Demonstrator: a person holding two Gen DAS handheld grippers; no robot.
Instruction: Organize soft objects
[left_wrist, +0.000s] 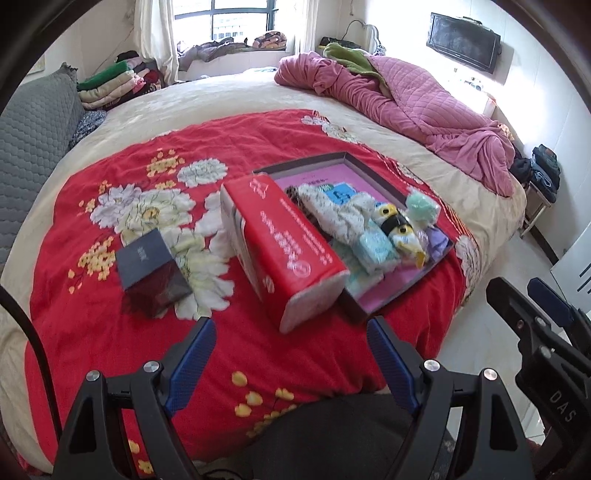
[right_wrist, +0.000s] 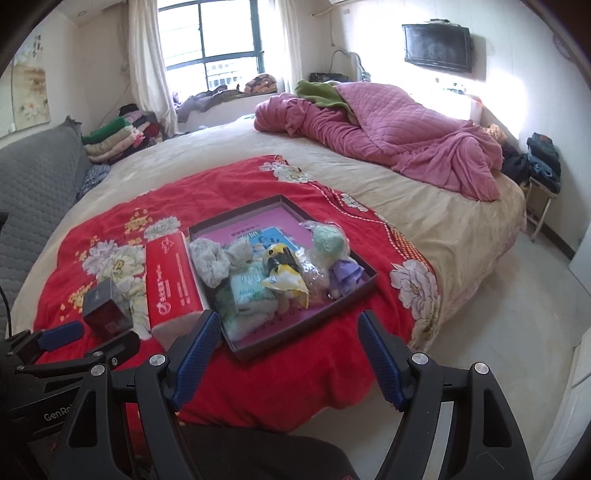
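Both grippers (left_wrist: 291, 325) (right_wrist: 284, 317) gape empty; red tissue pack (left_wrist: 284, 243) lies against tray (left_wrist: 399, 291), dark box (left_wrist: 151, 269) nearby.

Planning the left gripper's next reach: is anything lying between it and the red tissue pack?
Nothing visible. The left gripper hangs open and empty over the red blanket, with only bare blanket before the red tissue pack.

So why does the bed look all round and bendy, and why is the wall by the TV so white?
Left wrist view: the fisheye lens bows the bed into a curve, with dark corners around the picture. Right wrist view: same bending; sunlight washes out the wall below the TV, so detail there is lost. In both views the window glares bright.
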